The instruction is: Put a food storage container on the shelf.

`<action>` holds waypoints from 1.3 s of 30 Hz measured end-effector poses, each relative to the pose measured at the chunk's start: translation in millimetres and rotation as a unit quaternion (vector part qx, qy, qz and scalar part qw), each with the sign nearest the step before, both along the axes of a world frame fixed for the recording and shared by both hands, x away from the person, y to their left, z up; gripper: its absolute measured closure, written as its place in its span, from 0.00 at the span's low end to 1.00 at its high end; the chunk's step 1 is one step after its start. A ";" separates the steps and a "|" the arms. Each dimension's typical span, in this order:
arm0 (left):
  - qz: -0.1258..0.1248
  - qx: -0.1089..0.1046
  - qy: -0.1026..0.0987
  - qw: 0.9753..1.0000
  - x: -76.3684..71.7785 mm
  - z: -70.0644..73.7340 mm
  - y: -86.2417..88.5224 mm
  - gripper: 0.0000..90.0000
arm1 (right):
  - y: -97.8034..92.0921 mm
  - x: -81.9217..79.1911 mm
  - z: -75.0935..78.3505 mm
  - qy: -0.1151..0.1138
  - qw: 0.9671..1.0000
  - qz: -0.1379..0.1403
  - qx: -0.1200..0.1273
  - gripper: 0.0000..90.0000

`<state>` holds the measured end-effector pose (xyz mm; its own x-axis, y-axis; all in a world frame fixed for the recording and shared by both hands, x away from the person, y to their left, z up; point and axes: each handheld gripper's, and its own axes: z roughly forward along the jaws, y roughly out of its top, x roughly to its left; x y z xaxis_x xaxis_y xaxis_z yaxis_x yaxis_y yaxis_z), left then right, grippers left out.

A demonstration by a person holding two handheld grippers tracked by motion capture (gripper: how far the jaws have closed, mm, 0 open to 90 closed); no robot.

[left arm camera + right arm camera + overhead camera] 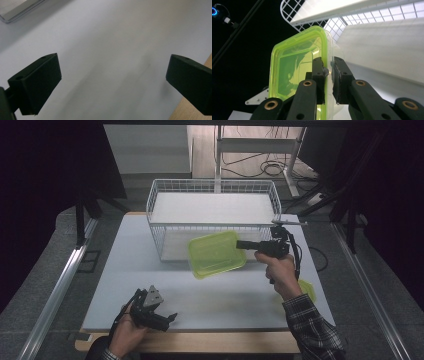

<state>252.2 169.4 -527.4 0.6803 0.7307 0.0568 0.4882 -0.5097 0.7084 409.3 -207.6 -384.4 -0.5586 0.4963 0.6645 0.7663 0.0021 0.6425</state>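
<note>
Hanging in the air off the tip of the right gripper [246, 245], a yellow-green plastic box [217, 254] is held by one wall at its short end, the jaws pinched together on that wall with one jaw inside the box and one outside, as the right gripper view shows [328, 72]. From that tool the box reaches straight ahead, its long side running on along the line of the jaws and away from the hand [278, 270], so the whole weight sits beyond the pinch. In the high view the box is tilted, lifted clear of the table [115, 270], with its far end across the near wall of the wire basket [212, 187]. The basket therefore lies just past and a little above the box as seen from the right gripper; my guess is that the box is meant to go over that wall and into the basket, which would call for a lift before any push forward.

Behind the right hand, close beside the forearm, a flat piece of the same yellow-green colour lies on the table [308, 289]; it may be the lid, but too little of it shows to be sure.

The left gripper [167, 319] is well away from the box, low by the near edge of the table, its jaws spread wide over bare tabletop with nothing between them [112, 80]. The right hand is plainly the nearer one to the basket.
</note>
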 end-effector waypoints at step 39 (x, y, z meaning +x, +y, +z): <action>0.000 -0.011 -0.004 1.000 -0.1 0.8 2.3 0.00 | 17.1 55.9 72.0 -0.050 0.995 -0.083 0.002 0.89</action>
